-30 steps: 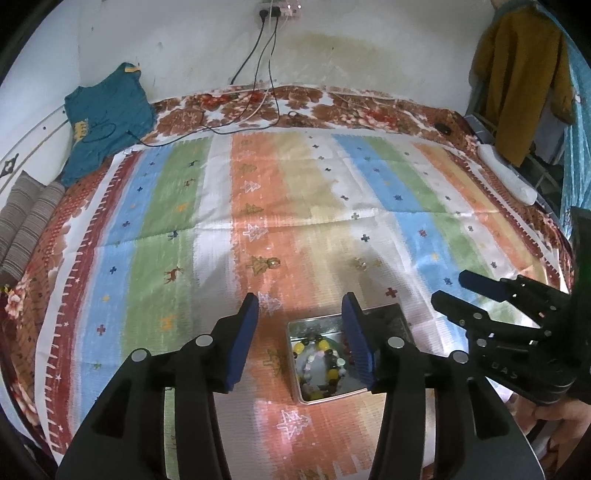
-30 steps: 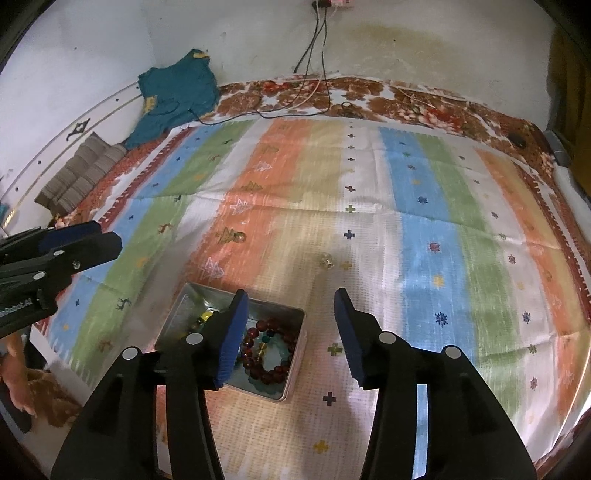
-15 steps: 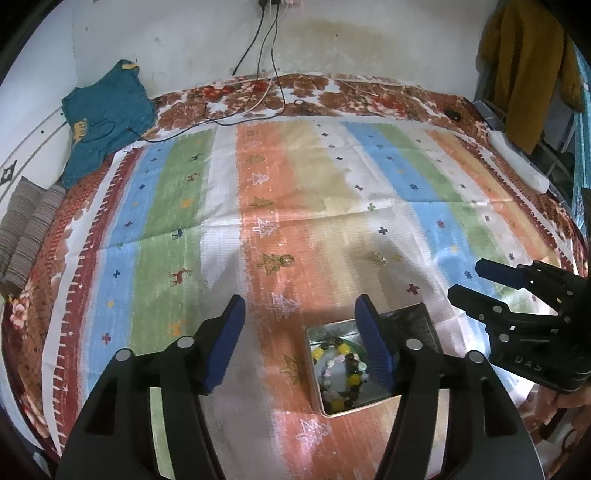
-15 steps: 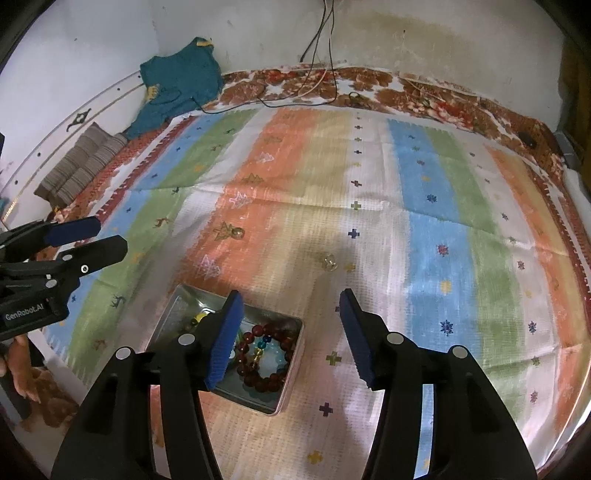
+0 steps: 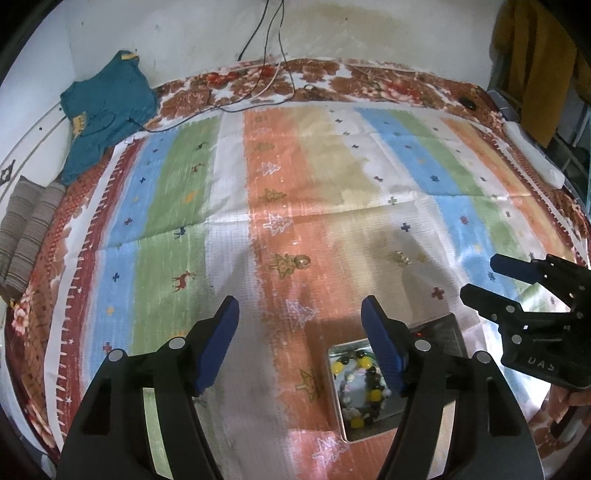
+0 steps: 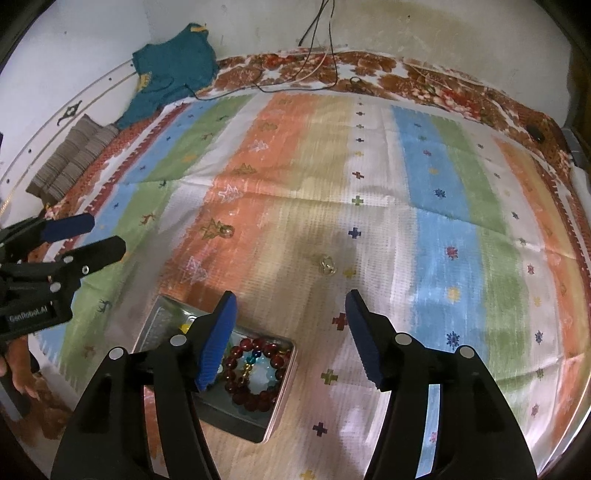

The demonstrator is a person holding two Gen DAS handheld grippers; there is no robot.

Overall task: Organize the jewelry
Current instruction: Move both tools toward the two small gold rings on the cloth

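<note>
Left gripper (image 5: 300, 319) and right gripper (image 6: 287, 310) both spread, empty; right's finger partly hides tin (image 6: 275, 400) of bracelets (image 6: 255, 373).

Teal shirt (image 5: 107, 110) at bed's far left corner; striped cushions (image 5: 27, 225) on left edge; cables (image 5: 266, 55) down wall.

Striped cloth (image 5: 229, 177) over floral bedspread (image 5: 332, 79); stained white wall (image 5: 369, 33); teal garment (image 5: 107, 110), possibly shirt.
</note>
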